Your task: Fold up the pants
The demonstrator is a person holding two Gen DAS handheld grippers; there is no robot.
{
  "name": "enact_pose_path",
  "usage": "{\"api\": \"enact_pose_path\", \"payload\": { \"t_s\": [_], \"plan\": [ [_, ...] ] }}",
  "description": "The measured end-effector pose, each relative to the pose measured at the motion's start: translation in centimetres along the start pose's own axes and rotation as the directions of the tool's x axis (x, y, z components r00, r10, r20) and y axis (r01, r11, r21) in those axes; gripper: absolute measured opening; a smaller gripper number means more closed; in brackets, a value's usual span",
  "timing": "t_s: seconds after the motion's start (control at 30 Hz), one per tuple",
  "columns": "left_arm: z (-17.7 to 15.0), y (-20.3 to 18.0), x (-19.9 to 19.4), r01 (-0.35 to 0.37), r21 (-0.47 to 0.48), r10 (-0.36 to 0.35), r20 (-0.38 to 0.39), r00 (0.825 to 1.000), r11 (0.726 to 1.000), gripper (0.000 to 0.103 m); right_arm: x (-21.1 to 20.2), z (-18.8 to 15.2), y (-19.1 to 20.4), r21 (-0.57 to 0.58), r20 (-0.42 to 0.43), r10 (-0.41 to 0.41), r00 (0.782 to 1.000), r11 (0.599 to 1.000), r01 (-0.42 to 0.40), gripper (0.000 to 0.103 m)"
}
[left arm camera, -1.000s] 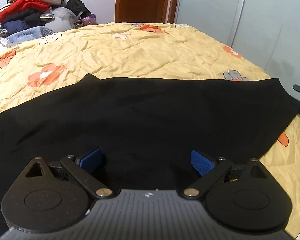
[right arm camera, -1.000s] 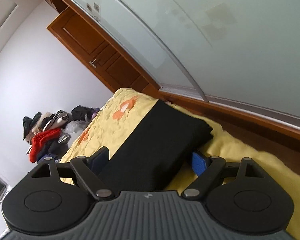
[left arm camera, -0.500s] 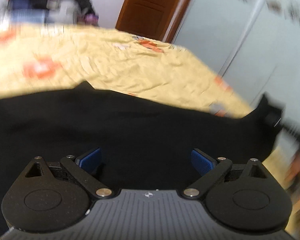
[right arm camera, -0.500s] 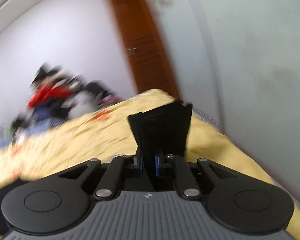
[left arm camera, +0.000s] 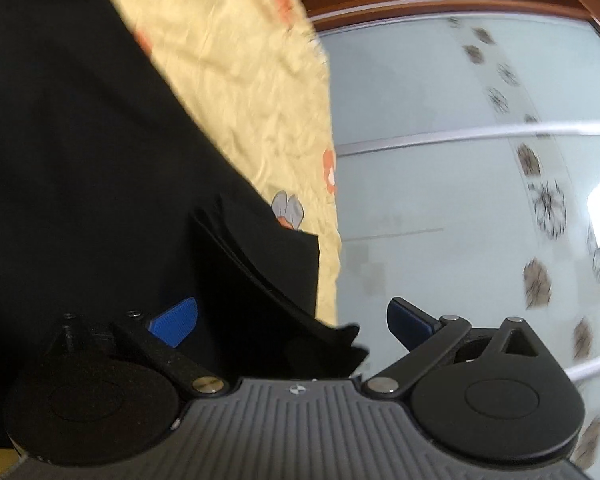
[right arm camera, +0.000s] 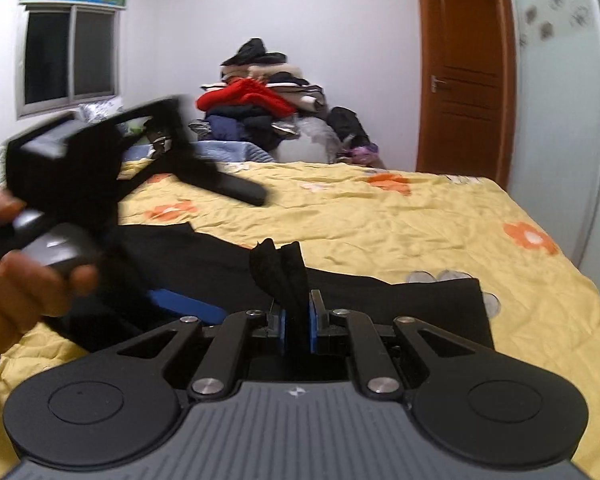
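The black pants (left arm camera: 80,168) lie spread on the yellow flowered bedspread (left arm camera: 244,92). In the left wrist view my left gripper (left arm camera: 292,320) is open, its blue pads apart, with a folded corner of the pants (left arm camera: 300,320) lying between them. In the right wrist view my right gripper (right arm camera: 298,326) is shut on a bunched edge of the pants (right arm camera: 280,272), held just above the bed. The left gripper also shows in the right wrist view (right arm camera: 100,184), blurred, held in a hand at the left over the pants.
A pile of clothes (right arm camera: 268,108) sits at the far end of the bed. A wooden door (right arm camera: 464,72) and frosted glass wardrobe doors (left arm camera: 480,180) stand to the right of the bed. A window (right arm camera: 68,60) is at the far left.
My right gripper has shut on the pants edge and swung with it toward the left. My left gripper has turned to the right, toward the pants end near the wardrobe, still open.
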State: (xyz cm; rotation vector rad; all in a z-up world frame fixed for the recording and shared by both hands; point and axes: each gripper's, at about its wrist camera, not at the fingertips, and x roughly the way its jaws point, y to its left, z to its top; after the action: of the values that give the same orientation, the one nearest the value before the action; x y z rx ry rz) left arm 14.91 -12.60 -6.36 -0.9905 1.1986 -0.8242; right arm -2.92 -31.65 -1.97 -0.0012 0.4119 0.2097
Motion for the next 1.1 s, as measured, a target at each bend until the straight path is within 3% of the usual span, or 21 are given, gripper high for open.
{"api": "enact_pose_path", "payload": {
  "t_s": [0.07, 0.1, 0.13, 0.2, 0.23, 0.27, 0.37, 0.5, 0.53, 0.67, 0.7, 0.73, 0.8, 0.83, 0.87, 0.93, 0.97, 1.03, 1.1],
  "plan": [
    [0.3, 0.3, 0.8, 0.022, -0.034, -0.022, 0.007, 1.0, 0.999, 0.097, -0.1, 0.2, 0.6, -0.016, 0.006, 0.016, 1.0, 1.0, -0.016, 0.01],
    [0.4, 0.3, 1.0, 0.02, -0.033, -0.02, 0.015, 1.0, 0.999, 0.084, 0.0, 0.3, 0.9, -0.021, 0.004, 0.027, 1.0, 0.999, -0.026, 0.011],
    [0.5, 0.3, 1.2, 0.022, -0.025, -0.022, 0.019, 1.0, 0.999, 0.058, 0.1, 0.4, 1.3, -0.027, 0.003, 0.04, 0.999, 0.999, -0.04, 0.011],
    [0.6, -0.1, 0.8, -0.032, 0.028, 0.031, 0.033, 0.999, 0.999, 0.025, 0.8, 0.5, 1.8, -0.047, -0.003, 0.058, 0.998, 0.997, -0.058, 0.011],
    [0.6, -0.5, 0.4, -0.084, 0.08, 0.08, 0.059, 0.995, 0.993, 0.014, 1.2, 0.4, 2.2, -0.059, -0.011, 0.057, 0.998, 0.997, -0.058, 0.011],
    [0.6, -0.8, -0.2, -0.14, 0.139, 0.128, 0.093, 0.987, 0.98, 0.012, 1.6, 0.3, 2.6, -0.068, -0.021, 0.062, 0.998, 0.996, -0.064, 0.011],
    [0.4, -2.1, -1.9, -0.291, 0.288, 0.242, 0.193, 0.951, 0.912, 0.012, 3.1, 0.5, 3.9, -0.067, -0.032, 0.094, 0.995, 0.993, -0.096, 0.011],
    [0.4, -3.1, -4.0, -0.446, 0.401, 0.333, 0.322, 0.886, 0.8, 0.01, 5.2, 0.9, 6.1, -0.088, -0.038, 0.156, 0.987, 0.983, -0.159, 0.011],
    [0.6, -3.0, -4.3, -0.475, 0.406, 0.352, 0.342, 0.871, 0.781, 0.01, 5.6, 0.9, 6.8, -0.094, -0.04, 0.168, 0.985, 0.981, -0.171, 0.011],
    [1.2, -2.1, -4.5, -0.542, 0.418, 0.432, 0.334, 0.838, 0.729, 0.01, 7.5, 0.7, 8.2, -0.113, -0.086, 0.197, 0.977, 0.972, -0.206, 0.011],
    [1.3, -1.7, -4.5, -0.555, 0.409, 0.446, 0.336, 0.83, 0.724, 0.014, 7.8, 0.5, 8.4, -0.117, -0.112, 0.196, 0.974, 0.971, -0.209, 0.012],
    [1.2, -1.6, -4.7, -0.57, 0.4, 0.46, 0.342, 0.82, 0.718, 0.016, 8.2, 0.3, 8.6, -0.119, -0.147, 0.194, 0.97, 0.97, -0.212, 0.019],
    [0.8, -1.8, -5.2, -0.606, 0.405, 0.473, 0.386, 0.792, 0.685, 0.019, 8.2, 0.1, 8.7, -0.112, -0.185, 0.195, 0.963, 0.97, -0.217, 0.042],
    [0.7, -1.9, -5.5, -0.626, 0.401, 0.477, 0.414, 0.775, 0.669, 0.024, 7.6, 0.1, 8.6, -0.104, -0.188, 0.205, 0.961, 0.968, -0.227, 0.062],
    [0.5, -2.2, -6.0, -0.643, 0.393, 0.483, 0.436, 0.759, 0.657, 0.025, 6.8, 0.2, 8.4, -0.099, -0.185, 0.222, 0.957, 0.965, -0.243, 0.069],
    [0.4, -2.8, -6.8, -0.666, 0.384, 0.478, 0.48, 0.736, 0.64, 0.04, 4.2, 0.6, 7.4, -0.108, -0.153, 0.297, 0.942, 0.943, -0.315, 0.069],
    [0.4, -3.2, -7.0, -0.668, 0.387, 0.469, 0.494, 0.732, 0.635, 0.046, 2.9, 1.0, 6.5, -0.105, -0.12, 0.315, 0.941, 0.939, -0.328, 0.069],
    [0.6, -4.0, -6.7, -0.667, 0.406, 0.459, 0.5, 0.734, 0.625, 0.066, 1.5, 2.0, 4.1, -0.081, -0.07, 0.269, 0.961, 0.958, -0.274, 0.069],
    [0.5, -4.6, -5.7, -0.65, 0.443, 0.449, 0.48, 0.754, 0.618, 0.067, 2.0, 2.7, 1.3, -0.078, -0.058, 0.156, 0.986, 0.984, -0.16, 0.069]
  ]
}}
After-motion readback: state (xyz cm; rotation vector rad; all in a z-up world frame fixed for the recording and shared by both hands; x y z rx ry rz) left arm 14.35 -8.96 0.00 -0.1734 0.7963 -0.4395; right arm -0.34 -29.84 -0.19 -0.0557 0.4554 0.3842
